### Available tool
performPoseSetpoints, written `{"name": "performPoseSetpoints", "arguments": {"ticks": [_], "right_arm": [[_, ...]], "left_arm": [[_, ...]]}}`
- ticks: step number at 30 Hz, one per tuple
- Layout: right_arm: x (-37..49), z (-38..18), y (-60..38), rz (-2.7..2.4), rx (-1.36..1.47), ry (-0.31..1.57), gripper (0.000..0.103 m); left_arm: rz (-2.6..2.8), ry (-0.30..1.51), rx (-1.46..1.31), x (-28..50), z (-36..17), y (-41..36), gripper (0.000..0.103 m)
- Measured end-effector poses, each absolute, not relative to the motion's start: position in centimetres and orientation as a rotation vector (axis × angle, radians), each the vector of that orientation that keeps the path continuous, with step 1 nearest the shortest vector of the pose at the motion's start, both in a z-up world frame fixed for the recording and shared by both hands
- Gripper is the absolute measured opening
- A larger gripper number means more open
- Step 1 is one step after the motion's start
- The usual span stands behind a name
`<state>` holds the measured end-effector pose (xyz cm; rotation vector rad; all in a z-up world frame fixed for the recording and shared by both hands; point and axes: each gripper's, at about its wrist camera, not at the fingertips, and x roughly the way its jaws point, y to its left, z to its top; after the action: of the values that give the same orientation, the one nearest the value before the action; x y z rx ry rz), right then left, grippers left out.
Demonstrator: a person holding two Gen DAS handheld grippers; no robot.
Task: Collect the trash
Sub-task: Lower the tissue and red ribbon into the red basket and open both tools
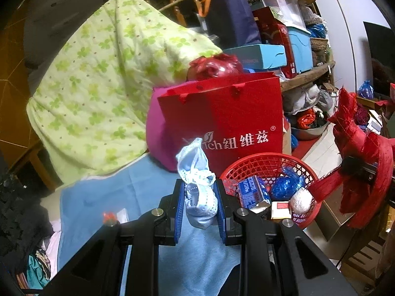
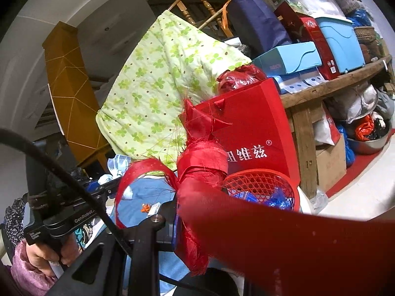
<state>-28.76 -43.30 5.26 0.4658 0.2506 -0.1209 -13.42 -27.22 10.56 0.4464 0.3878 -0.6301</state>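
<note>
My left gripper [image 1: 200, 197] is shut on a crumpled light-blue wrapper [image 1: 195, 167] that sticks up between its blue pads, just left of a red mesh basket [image 1: 259, 156]. The basket holds a blue-and-white carton [image 1: 254, 192], blue foil [image 1: 286, 182] and a white wad [image 1: 301, 199]. My right gripper [image 2: 195, 209] is shut on a frayed red ribbon [image 2: 202, 157] that drapes over it and hides its right finger. It hangs close above the basket [image 2: 246, 180]. In the left wrist view the ribbon-wrapped right gripper [image 1: 355, 166] sits right of the basket.
A red paper bag [image 1: 222, 116] stands behind the basket, with a pink bundle [image 1: 158, 135] and a green-flowered quilt [image 1: 98, 74] to its left. Blue cloth [image 1: 103, 202] covers the surface below. Boxes crowd a wooden shelf [image 2: 333, 86]. A hand [image 2: 44, 254] holds the left gripper's handle.
</note>
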Motion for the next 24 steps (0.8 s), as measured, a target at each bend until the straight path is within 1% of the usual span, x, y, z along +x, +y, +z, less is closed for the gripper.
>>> {"name": "performPoseSetpoints", "arguments": {"ticks": [24], "right_arm": [[-29.0,4.1,-45.2,-0.167,0.488,0.266,0.029]], "left_arm": [[-0.701,0.392,0.479,-13.7,9.4,-31.0,0.025]]}}
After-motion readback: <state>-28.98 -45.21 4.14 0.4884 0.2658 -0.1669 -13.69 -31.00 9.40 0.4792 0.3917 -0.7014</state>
